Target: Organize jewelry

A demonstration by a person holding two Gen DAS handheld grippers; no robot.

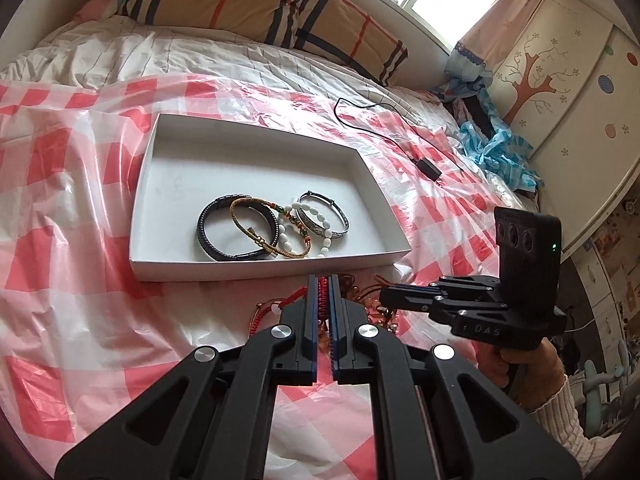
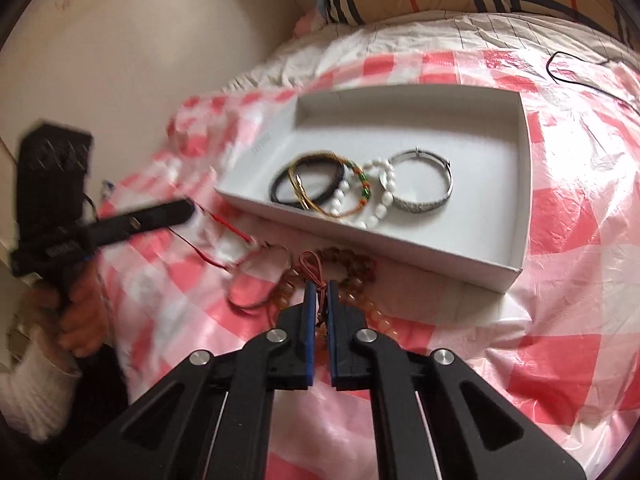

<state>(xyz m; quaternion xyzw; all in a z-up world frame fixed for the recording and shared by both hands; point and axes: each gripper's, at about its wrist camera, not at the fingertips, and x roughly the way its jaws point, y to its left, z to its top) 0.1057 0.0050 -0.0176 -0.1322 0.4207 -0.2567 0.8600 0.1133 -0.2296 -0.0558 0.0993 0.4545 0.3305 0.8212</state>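
Observation:
A white shallow box lies on the red-checked plastic sheet and holds a black bracelet, a gold cord bracelet, a white bead bracelet and a silver bangle. My left gripper is shut on a red woven cord bracelet just in front of the box; it also shows in the right wrist view. My right gripper is shut on the thin cord of an amber bead bracelet by the box's near wall; it also shows in the left wrist view.
A plaid pillow and white quilt lie beyond the box. A black cable with charger rests to the right of the box. A wardrobe and blue cloth stand at the right. A beige wall is at the left.

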